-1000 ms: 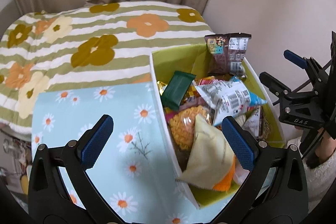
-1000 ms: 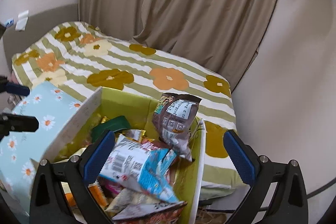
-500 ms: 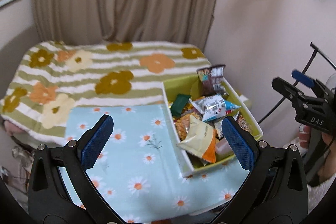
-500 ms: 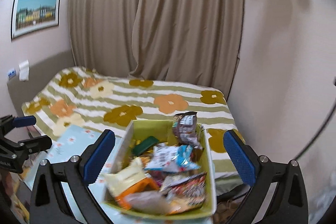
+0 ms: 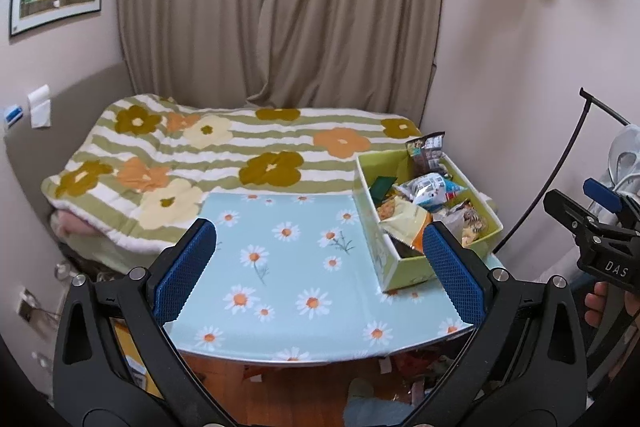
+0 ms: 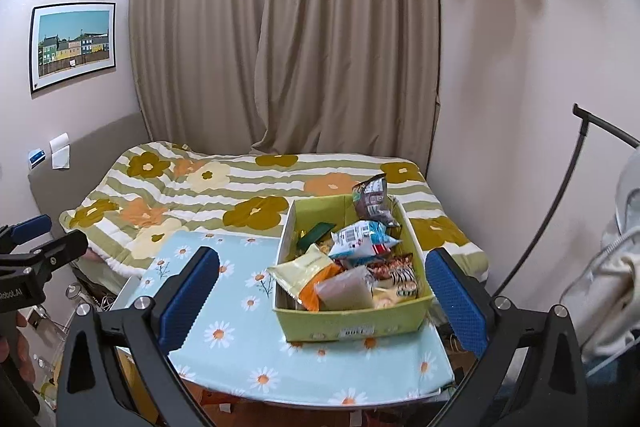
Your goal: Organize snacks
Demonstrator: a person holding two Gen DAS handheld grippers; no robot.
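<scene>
A yellow-green box [image 6: 352, 325] [image 5: 404, 269] stands on the right side of a small table with a blue daisy cloth [image 5: 288, 267] [image 6: 224, 331]. It is heaped with snack packets: a brown bag [image 6: 372, 201] upright at the back, a blue-and-white bag [image 6: 362, 237], a pale yellow bag [image 6: 302, 267], a dark green bar [image 6: 318, 231]. My left gripper [image 5: 320, 273] is open and empty, held back above the table's near edge. My right gripper [image 6: 324, 301] is open and empty too, raised in front of the box. Each shows at the edge of the other's view.
A bed with a flowered, striped quilt [image 5: 224, 155] lies just behind the table, against beige curtains [image 6: 288, 47]. A wall rises to the right. A black metal stand [image 6: 560, 195] leans at the right. Wooden floor with scattered scraps [image 5: 404, 379] shows under the table's near edge.
Both grippers have pulled back and up from close over the box, so the whole table and bed now show. Both stay open; the snacks have not moved.
</scene>
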